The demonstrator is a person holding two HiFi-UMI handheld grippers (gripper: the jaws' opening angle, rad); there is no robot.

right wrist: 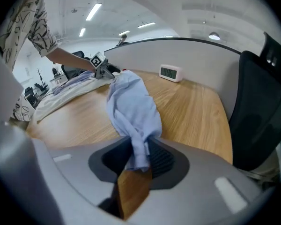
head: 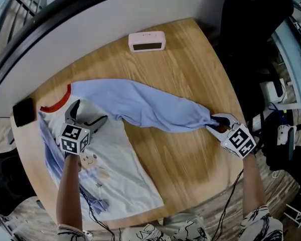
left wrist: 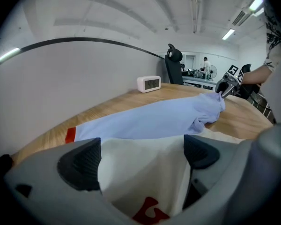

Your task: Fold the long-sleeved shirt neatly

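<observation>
We are in an open-plan office or lab workspace. We work at a rounded wooden surface [head: 190, 154] hemmed in by a curved grey partition [left wrist: 61, 78], with a small digital desk clock [head: 147, 41] near it. A black office chair [right wrist: 260, 107] stands beside the surface. Overhead we see a white ceiling with long strip lights [right wrist: 94, 11]. Beyond, further desks [left wrist: 196, 80] carry equipment, and a person [left wrist: 205, 65] stands among them.

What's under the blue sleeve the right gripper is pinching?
Only wooden table shows along both edges of the blue sleeve, whose cuff is in the right gripper. The strip directly beneath the cloth is covered and cannot be checked.
</observation>
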